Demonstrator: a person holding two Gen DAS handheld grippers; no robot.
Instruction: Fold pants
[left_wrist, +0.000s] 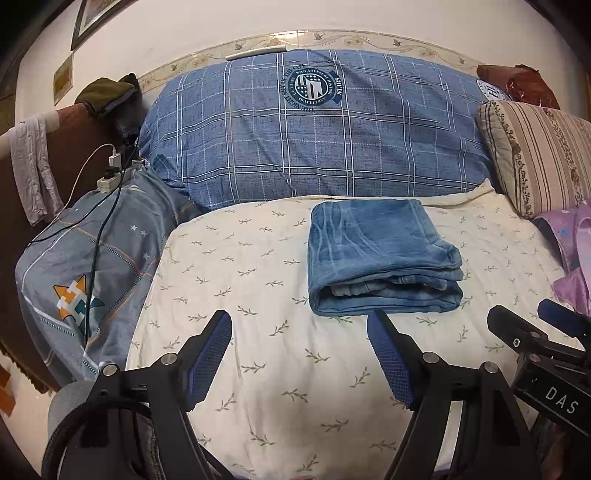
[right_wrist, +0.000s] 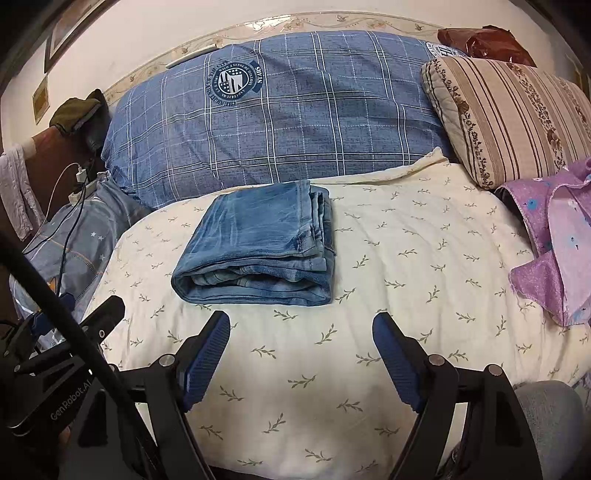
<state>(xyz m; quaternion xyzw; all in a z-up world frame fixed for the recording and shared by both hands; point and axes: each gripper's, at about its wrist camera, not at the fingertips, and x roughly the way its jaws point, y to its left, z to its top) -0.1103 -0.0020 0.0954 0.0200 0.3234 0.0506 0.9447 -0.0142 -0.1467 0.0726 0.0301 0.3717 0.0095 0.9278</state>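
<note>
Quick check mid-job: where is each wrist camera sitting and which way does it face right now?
Left wrist: on the left gripper, angled down over the cream bedspread; folded jeans ahead-right; own open fingers and the right gripper at right edge.
Right wrist: on the right gripper, same downward angle; jeans ahead-left; own open fingers, left gripper at left edge.
Shared: jeans, bedspread, blue plaid pillow, striped pillow.

Folded jeans (left_wrist: 384, 258) lay on the cream leaf-print bedsheet (left_wrist: 258, 295); the left claw (left_wrist: 299, 325) stood open, just short of them.
</note>
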